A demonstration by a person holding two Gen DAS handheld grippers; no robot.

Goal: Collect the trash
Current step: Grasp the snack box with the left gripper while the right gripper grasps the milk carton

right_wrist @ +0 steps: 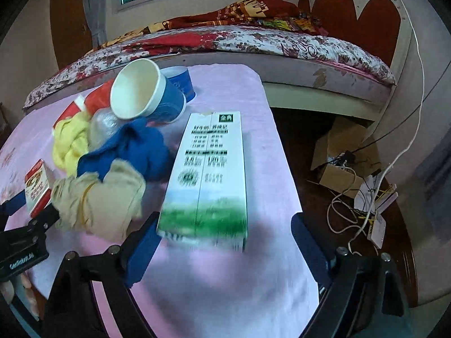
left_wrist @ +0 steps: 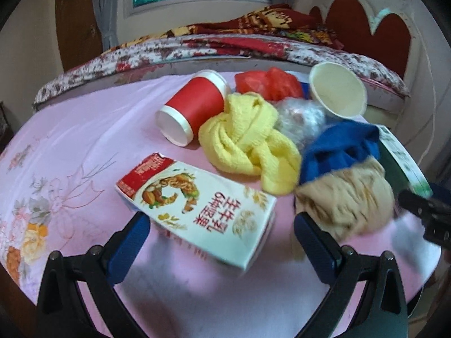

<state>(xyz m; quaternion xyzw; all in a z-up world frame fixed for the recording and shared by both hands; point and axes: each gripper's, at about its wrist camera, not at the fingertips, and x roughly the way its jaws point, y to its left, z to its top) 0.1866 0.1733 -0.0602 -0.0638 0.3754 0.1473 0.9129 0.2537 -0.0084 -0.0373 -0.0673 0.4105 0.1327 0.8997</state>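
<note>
My left gripper (left_wrist: 222, 242) is open, its blue pads either side of the near end of a red-and-white carton (left_wrist: 197, 211) lying on the pink tablecloth (left_wrist: 84, 140). My right gripper (right_wrist: 225, 242) is open around the near end of a green-and-white milk carton (right_wrist: 208, 177). A red paper cup (left_wrist: 194, 107) lies on its side. A blue paper cup (right_wrist: 146, 93) is tipped over, and it also shows in the left wrist view (left_wrist: 338, 93). A crumpled clear plastic wrap (left_wrist: 301, 118) lies between them.
Yellow (left_wrist: 248, 143), blue (left_wrist: 338, 149), tan (left_wrist: 349, 197) and red (left_wrist: 267, 84) cloths are bunched mid-table. A second blue cup (right_wrist: 180, 79) lies behind. A bed (right_wrist: 253, 42) runs along the far side. Cardboard box (right_wrist: 338, 155) and cables (right_wrist: 366, 202) lie on the floor right of the table edge.
</note>
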